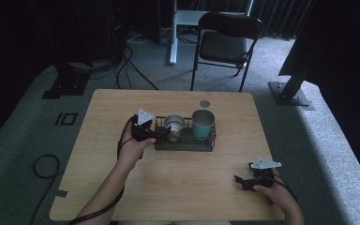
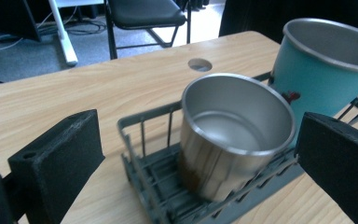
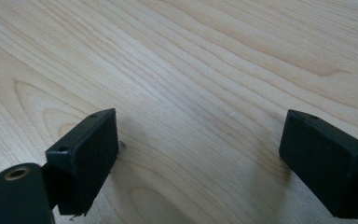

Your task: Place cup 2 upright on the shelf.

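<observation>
The left hand-held gripper [image 2: 196,154] is spread wide at the left end of the dark wire rack [image 1: 185,140], its 2 jaws flanking the steel cup [image 2: 235,133] without touching it. That cup stands in the rack's left part (slightly tilted, as the left gripper view has it), just beside the teal cup [image 1: 202,123] in the right part. The rack sits mid-counter [image 1: 168,187]. The right hand-held gripper [image 3: 198,158] is spread open too, hovering over bare wood near the counter's front right corner, well apart from the rack.
</observation>
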The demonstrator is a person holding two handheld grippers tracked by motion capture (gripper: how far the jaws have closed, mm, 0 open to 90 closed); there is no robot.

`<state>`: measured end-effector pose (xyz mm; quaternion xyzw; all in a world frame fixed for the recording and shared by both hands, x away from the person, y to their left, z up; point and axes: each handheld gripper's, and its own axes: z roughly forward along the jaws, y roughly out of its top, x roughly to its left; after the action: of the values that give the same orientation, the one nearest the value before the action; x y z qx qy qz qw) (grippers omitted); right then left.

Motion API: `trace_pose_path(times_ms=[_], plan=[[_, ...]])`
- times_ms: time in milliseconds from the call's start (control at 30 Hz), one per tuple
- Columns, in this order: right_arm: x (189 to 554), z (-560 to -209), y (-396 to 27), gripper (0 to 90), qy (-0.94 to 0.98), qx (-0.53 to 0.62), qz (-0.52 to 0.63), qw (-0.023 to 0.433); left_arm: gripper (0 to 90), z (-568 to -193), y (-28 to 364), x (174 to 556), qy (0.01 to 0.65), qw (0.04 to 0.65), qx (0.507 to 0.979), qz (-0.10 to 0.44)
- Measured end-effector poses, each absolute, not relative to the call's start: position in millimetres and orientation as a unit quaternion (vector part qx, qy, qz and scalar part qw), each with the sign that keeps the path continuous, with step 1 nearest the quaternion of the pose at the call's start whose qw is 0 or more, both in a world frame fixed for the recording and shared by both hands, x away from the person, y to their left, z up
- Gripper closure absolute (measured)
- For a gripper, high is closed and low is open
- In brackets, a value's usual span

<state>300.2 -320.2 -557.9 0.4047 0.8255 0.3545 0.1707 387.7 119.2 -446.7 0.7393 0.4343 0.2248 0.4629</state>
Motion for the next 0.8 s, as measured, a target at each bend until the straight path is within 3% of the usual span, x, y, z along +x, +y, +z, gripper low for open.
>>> trace_pose_path(times_ms=[800], plan=[[300.2,-557.9,-320.1,11.4,0.826,0.405,0.354,0.171,1.6,-454.1,168.2,364.9,0.447,0.452,0.734,0.237]])
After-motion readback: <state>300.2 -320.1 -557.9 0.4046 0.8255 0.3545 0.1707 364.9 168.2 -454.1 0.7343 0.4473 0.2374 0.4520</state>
